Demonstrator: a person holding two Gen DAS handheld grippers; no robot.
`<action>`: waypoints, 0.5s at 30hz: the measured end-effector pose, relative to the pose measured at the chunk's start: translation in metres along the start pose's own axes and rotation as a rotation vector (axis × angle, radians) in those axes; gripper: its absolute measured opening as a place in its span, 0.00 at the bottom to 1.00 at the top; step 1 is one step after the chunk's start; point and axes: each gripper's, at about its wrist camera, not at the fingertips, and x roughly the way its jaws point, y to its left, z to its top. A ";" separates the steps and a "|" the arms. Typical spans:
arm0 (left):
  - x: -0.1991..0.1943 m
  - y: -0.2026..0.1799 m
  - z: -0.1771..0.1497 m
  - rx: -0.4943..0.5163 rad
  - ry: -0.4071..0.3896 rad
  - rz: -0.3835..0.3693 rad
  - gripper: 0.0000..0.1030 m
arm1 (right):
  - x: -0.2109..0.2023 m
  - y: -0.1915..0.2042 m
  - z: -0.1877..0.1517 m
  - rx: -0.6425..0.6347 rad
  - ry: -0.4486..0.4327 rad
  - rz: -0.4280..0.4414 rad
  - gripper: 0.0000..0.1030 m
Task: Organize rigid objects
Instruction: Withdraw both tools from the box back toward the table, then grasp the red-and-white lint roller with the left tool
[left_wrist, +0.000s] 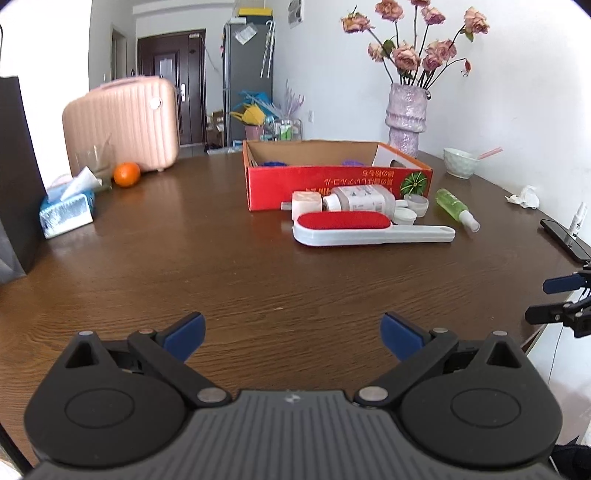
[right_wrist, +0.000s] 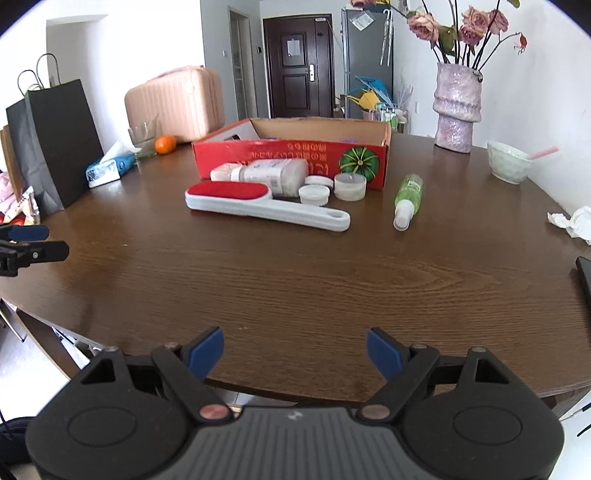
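Holding both grippers back over the near edge of the table (right_wrist: 295, 273), I have the left gripper (left_wrist: 293, 334) and right gripper (right_wrist: 295, 350) spread wide with nothing between the fingers, which I judge keeps every loose item in view before I commit to one. The lint brush (right_wrist: 266, 205) lies flat just in front of the red box (right_wrist: 288, 157), its long axis running roughly across my view with the red pad to my left and the handle to my right. Behind it the white bottle (right_wrist: 273, 173) lies on its side against the box, beside small jars (right_wrist: 349, 186), while the green spray bottle (right_wrist: 406, 199) lies apart to the right, nozzle towards me.
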 end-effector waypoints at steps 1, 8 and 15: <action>0.004 0.001 0.000 -0.006 0.006 -0.001 1.00 | 0.003 -0.001 0.001 -0.002 0.005 -0.002 0.82; 0.039 0.004 0.010 -0.045 0.044 -0.003 1.00 | 0.030 -0.012 0.011 0.003 0.025 -0.022 0.81; 0.081 0.009 0.037 -0.070 0.054 -0.028 0.96 | 0.061 -0.031 0.033 0.063 0.018 -0.018 0.61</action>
